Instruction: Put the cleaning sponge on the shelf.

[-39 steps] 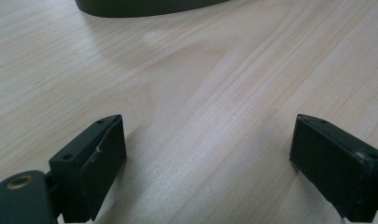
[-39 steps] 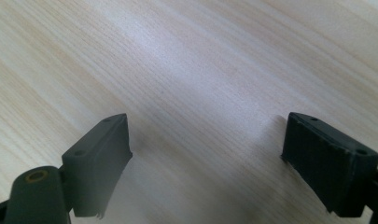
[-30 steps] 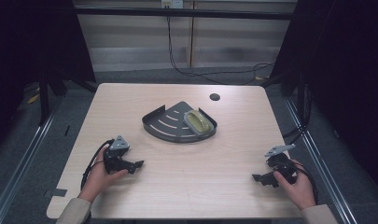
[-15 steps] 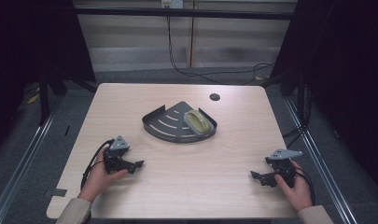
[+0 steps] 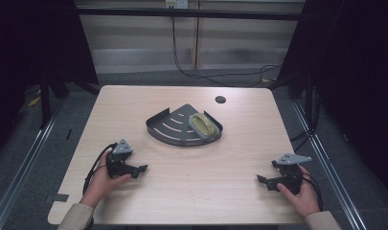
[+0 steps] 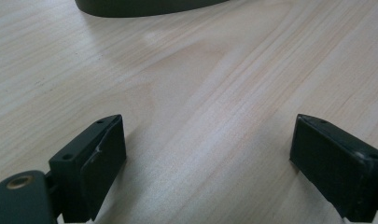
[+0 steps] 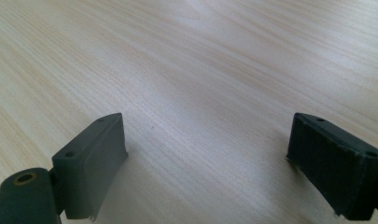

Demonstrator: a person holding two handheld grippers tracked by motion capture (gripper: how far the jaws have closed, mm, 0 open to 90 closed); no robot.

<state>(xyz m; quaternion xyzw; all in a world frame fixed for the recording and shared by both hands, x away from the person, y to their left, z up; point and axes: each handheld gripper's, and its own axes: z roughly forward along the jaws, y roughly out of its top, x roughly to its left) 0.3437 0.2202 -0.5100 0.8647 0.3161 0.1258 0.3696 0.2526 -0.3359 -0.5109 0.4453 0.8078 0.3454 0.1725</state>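
Pale wood table (image 5: 182,191), dark room, grey floor.
Left gripper (image 5: 134,168) and right gripper (image 5: 267,181): jaws wide apart, holding nothing; corner tray (image 5: 170,129) with yellow-green object (image 5: 203,124) mid-table.

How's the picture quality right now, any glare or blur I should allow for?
High view: table evenly lit, surroundings dark, dark tray and yellowish item slightly soft. Left gripper view: pale sheen on the wood below the tray edge, jaws sharp. Right gripper view: bright glare patch at the top, far wood grain softening.
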